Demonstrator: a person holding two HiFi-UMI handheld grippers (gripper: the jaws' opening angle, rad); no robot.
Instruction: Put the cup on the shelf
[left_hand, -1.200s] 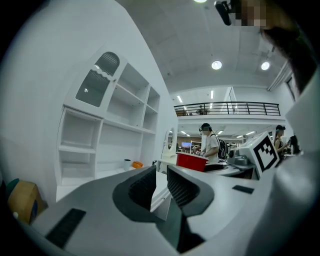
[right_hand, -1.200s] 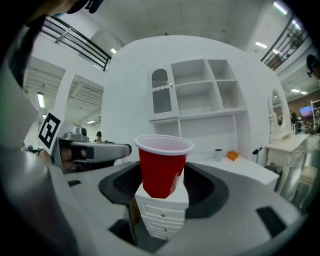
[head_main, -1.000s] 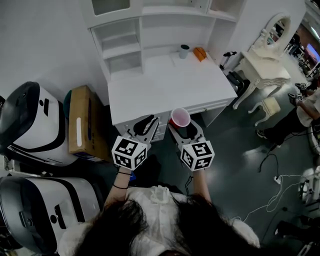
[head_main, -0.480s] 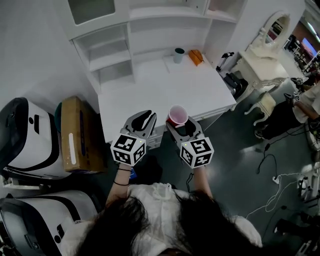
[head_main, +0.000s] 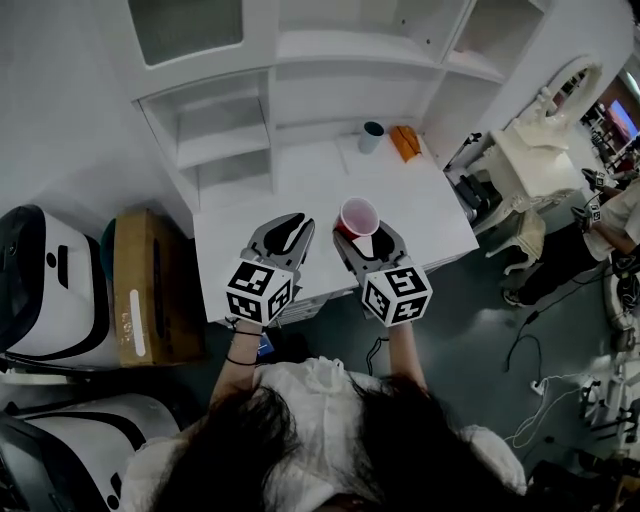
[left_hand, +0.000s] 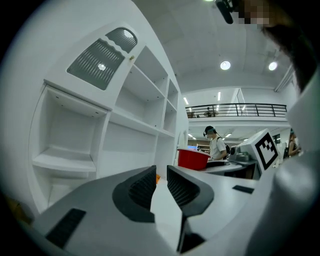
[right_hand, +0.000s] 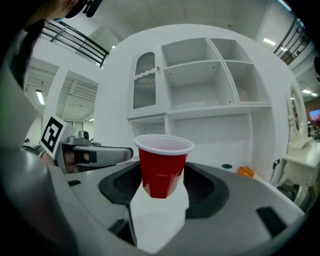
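Note:
A red plastic cup (head_main: 359, 217) stands upright between the jaws of my right gripper (head_main: 362, 232), which is shut on its lower half. It hangs above the front of the white desk (head_main: 300, 180). In the right gripper view the cup (right_hand: 162, 165) fills the middle, with the white shelf unit (right_hand: 215, 112) and its open compartments behind. My left gripper (head_main: 285, 232) floats just left of the cup, shut with nothing in it. From the left gripper (left_hand: 161, 182), I see the cup (left_hand: 192, 159) to the right and the shelf unit (left_hand: 65, 162) to the left.
A dark cup (head_main: 371, 136) and an orange thing (head_main: 404, 141) sit at the desk's back right. A cardboard box (head_main: 135, 290) and white machines (head_main: 30, 280) stand left of the desk. A white vanity table (head_main: 540, 150) and a person (head_main: 620, 215) are to the right.
Both grippers have moved forward from the desk's front edge to above its top, the right one carrying the red cup. The shelf unit looms closer.

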